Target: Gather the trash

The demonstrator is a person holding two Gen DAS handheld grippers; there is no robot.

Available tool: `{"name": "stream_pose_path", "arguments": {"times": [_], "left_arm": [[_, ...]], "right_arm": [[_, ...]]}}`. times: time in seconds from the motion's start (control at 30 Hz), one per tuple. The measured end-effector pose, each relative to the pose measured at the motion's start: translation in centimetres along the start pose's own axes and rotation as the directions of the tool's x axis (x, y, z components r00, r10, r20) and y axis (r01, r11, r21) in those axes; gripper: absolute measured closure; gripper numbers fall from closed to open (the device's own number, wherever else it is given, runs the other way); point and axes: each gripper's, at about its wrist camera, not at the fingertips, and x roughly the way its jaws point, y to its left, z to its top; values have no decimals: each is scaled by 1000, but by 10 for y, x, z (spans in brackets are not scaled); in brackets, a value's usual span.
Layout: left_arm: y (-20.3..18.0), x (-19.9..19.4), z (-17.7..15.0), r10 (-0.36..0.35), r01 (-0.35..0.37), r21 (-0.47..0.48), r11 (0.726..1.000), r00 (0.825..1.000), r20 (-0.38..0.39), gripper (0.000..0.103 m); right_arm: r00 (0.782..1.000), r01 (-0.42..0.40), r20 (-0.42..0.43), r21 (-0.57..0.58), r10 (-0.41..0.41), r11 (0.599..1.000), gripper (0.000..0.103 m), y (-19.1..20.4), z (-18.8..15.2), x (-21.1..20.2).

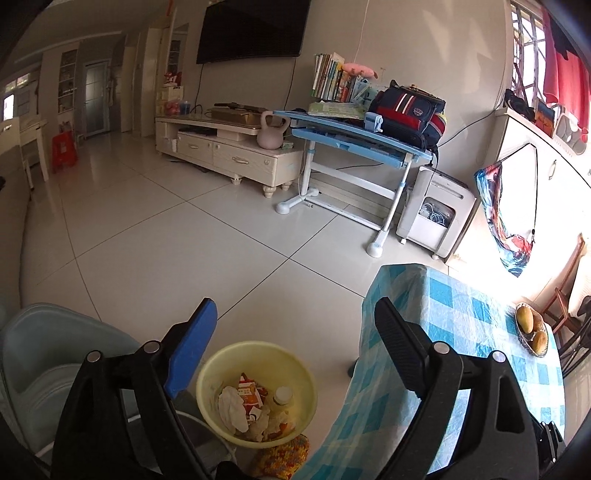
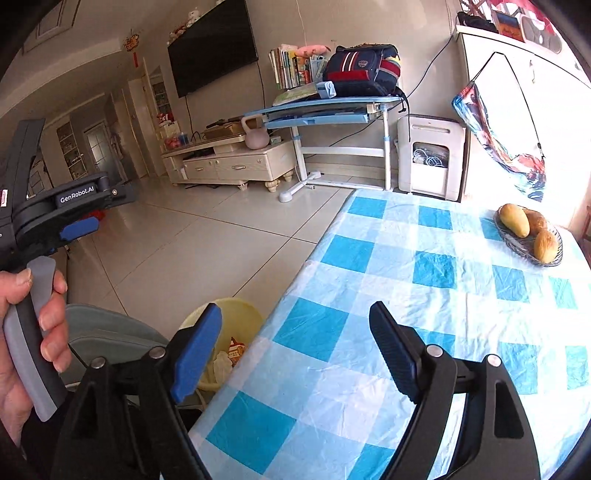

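Two claws are in view, and both stand spread with nothing between their fingers. The left claw (image 1: 295, 347) hangs above a yellow bin (image 1: 207, 373) that sits on the floor (image 1: 155, 236) just beside the surface's edge. Inside the bin lies the trash: a crumpled white tissue (image 1: 231, 404), a red and white carton (image 1: 248, 391) and a small clear bottle with a white cap (image 1: 282, 397), all heaped together at the bottom. A knitted, multicoloured cloth (image 1: 284, 456) lies against the bin's near side. A pale blue-grey chair seat (image 1: 48, 354) stands to the left of the bin.

The right claw (image 2: 295, 339) is over the near part of the surface (image 2: 424, 295), which is covered by a blue and white checked cloth. Through the right wrist view the bin shows only partly, past the blue pad of the claw's left finger, tucked close against the surface's edge. At the far right corner of the surface rests a dark woven basket (image 2: 524, 247) holding yellow-brown fruit (image 2: 515, 219). On the left of that same view a hand (image 2: 22, 332) grips the grey handle of the left tool, whose body carries white lettering.

Farther back stand a blue desk (image 1: 351, 142) loaded with books and a dark backpack (image 1: 406, 110), a low cream cabinet (image 1: 229, 147) and a black television (image 1: 251, 29) on the wall.
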Motion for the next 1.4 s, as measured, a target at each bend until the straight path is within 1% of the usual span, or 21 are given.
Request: {"name": "stream_pose_path", "arguments": {"times": [0.13, 0.23, 0.3, 0.47, 0.57, 0.73, 0.8, 0.9, 1.03, 1.23, 1.4], "left_arm": [[-27, -21, -10, -44, 41, 66, 997, 998, 34, 13], [-52, -36, -23, -88, 83, 148, 986, 996, 34, 12], [-65, -51, -36, -111, 103, 185, 977, 993, 34, 10], [-85, -88, -70, -173, 163, 215, 963, 985, 25, 7], [-94, -114, -89, -190, 178, 238, 955, 981, 29, 7], [-102, -156, -119, -237, 224, 251, 942, 971, 23, 7], [-107, -170, -126, -261, 247, 265, 932, 965, 19, 7], [-116, -194, -134, -290, 268, 305, 914, 957, 27, 7], [-119, -226, -140, -315, 283, 327, 902, 948, 48, 7], [-122, -257, -139, -317, 279, 344, 897, 947, 59, 7], [-120, -275, -141, -323, 282, 341, 897, 944, 69, 7]], "right_arm": [[997, 63, 42, -6, -63, 998, 20, -15, -5, -30], [991, 111, 76, -21, -109, 994, 18, -21, -11, -56], [985, 142, 107, -24, -138, 990, 14, -32, -17, -78], [968, 199, 154, 16, -199, 980, 11, -44, -30, -121], [955, 232, 177, 45, -236, 972, 10, -50, -39, -146], [932, 276, 227, 55, -281, 959, 7, -47, -52, -184], [925, 289, 241, 55, -294, 956, 7, -45, -57, -197], [915, 302, 263, 57, -306, 952, 7, -43, -63, -214], [904, 312, 283, 79, -321, 947, 7, -43, -67, -231], [894, 320, 303, 79, -329, 944, 7, -40, -72, -248], [891, 323, 308, 86, -334, 942, 7, -39, -80, -259]]}}
